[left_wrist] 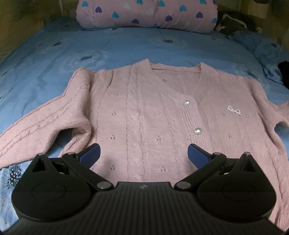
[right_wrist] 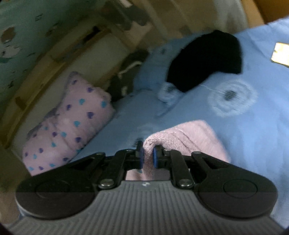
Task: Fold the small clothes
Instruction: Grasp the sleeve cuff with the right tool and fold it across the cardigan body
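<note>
Pink cardigan (left_wrist: 144, 108) flat on bed

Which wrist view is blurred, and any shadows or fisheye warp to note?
Right wrist view: motion-smeared throughout, black garment and heart-print pillow soft; right gripper pinching pink cardigan stays fairly readable. Left wrist view: sharp, dim; left gripper shadows the cardigan; bed edges bow, corners dark.

A: Which areas are passable?
B: The blue floral bedsheet (left_wrist: 126, 45) beyond the fuzzy pink knit cardigan (left_wrist: 144, 108) lies bare.
A: Obstructions?
B: The pink heart-print pillow (left_wrist: 146, 14) blocks the head end; a black folded garment (right_wrist: 206, 59) occupies the right side.
</note>
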The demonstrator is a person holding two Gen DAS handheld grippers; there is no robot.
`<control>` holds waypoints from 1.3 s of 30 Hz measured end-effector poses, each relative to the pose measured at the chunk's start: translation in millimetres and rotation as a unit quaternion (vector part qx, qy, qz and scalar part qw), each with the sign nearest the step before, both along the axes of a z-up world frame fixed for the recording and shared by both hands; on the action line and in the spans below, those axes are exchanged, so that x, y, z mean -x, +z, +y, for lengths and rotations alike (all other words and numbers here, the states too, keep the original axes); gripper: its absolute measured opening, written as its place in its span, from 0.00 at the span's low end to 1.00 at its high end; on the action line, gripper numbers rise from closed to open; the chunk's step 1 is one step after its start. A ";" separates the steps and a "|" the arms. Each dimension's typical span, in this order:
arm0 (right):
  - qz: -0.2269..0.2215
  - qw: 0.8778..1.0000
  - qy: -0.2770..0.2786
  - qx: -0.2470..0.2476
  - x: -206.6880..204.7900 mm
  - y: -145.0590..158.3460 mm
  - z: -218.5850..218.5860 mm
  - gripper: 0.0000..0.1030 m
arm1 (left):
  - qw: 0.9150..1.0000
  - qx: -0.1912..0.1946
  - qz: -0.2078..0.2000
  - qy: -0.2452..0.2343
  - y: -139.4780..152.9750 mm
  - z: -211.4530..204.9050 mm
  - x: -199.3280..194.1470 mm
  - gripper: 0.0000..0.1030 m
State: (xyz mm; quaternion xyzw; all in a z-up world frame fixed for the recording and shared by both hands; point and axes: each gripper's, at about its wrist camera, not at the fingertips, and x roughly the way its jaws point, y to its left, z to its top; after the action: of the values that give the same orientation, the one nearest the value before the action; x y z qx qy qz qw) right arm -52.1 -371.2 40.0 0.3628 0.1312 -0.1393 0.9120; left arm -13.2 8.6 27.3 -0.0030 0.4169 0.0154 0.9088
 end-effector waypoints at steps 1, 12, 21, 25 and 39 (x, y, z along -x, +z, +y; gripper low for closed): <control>-0.005 1.000 0.008 0.005 -3.0 5.1 3.5 0.13 | 1.000 0.002 -0.001 0.001 0.6 1.2 -0.2 1.00; -0.049 0.990 0.106 0.080 -32.3 55.3 66.7 0.13 | 0.999 0.020 -0.002 0.030 4.3 32.9 1.8 1.00; -0.058 0.968 0.203 0.136 -54.8 66.4 139.1 0.13 | 0.997 0.038 -0.002 0.062 3.7 64.8 2.0 1.00; -0.042 0.952 0.250 0.172 -68.5 55.0 174.9 0.13 | 0.997 0.044 -0.001 0.066 0.8 73.6 1.7 1.00; 0.077 0.898 0.384 0.200 -104.1 -33.9 262.3 0.15 | 0.998 0.016 -0.012 0.067 -10.3 83.2 0.0 1.00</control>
State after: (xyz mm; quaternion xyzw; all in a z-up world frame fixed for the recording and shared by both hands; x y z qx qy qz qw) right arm 52.0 -109.0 6.1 0.0823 0.2992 0.1706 0.9352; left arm -13.3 91.7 17.0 -0.0458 0.4047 0.0693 0.9107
